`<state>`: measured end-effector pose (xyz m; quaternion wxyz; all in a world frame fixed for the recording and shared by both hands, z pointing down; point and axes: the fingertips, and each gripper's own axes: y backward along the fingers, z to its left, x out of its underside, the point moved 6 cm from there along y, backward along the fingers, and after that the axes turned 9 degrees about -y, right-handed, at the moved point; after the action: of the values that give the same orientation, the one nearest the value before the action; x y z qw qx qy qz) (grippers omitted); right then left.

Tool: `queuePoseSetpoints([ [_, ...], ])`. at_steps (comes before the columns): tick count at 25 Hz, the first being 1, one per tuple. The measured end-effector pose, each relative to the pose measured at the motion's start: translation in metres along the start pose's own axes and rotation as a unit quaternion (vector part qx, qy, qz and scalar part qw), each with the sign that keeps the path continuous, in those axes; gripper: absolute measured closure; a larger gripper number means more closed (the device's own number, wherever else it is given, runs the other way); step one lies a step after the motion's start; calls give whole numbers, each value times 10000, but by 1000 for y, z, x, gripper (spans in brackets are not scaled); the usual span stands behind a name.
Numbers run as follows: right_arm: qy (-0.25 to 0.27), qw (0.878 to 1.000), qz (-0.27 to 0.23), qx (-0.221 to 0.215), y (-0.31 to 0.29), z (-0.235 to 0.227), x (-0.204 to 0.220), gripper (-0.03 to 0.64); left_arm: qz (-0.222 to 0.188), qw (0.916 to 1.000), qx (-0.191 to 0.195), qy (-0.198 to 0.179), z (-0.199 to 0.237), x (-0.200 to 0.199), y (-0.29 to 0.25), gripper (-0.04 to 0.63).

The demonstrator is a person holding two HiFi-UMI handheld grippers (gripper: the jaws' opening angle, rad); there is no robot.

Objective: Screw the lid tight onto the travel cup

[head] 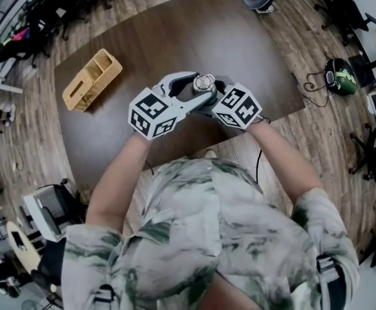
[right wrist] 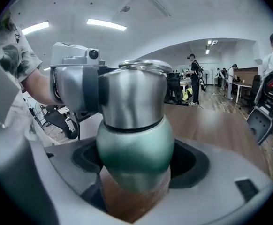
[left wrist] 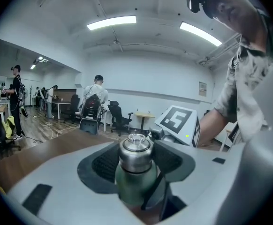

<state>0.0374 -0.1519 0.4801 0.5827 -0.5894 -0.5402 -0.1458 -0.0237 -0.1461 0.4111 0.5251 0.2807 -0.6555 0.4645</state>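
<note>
Travel cup [right wrist: 134, 142], green-bodied, upright between my two grippers over the near part of the brown table [head: 175, 37]; whether its base rests there I cannot tell. My right gripper [right wrist: 136, 168] is clamped on the rounded green body, just below the dark seam. My left gripper [left wrist: 136, 167] has its ribbed pads closed against the sides of the steel lid [left wrist: 135, 150], which sits squarely on the cup's mouth.

Step in hand, as I judge it, is tightening.
- The right gripper should act only as an anchor, motionless, so the body cannot spin with the lid.
- The left gripper should turn about the cup's own upright axis. Any tilt would drag the lid off level and risk crossing the thread.
- The pads belong on the plain steel wall, not on the small knob on top, where they would slip.
- The dark strap [left wrist: 154, 187] hanging down the body should stay clear of the seam.
- When my wrist runs out of turn, I should loosen, swing back and grip again.
- The lid is tight once the green body starts to twist in the right pads.
</note>
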Motion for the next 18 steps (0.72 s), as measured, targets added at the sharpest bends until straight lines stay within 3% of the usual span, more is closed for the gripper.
queuePoseSetpoints([
  [8,135,9998,79,-111,-1,-7,7,216,97,9997,204,117,6,8,-2,352],
  [18,22,9999,83,-113,-4,-19,11,216,90,9999,-118,56,13,6,0,353],
])
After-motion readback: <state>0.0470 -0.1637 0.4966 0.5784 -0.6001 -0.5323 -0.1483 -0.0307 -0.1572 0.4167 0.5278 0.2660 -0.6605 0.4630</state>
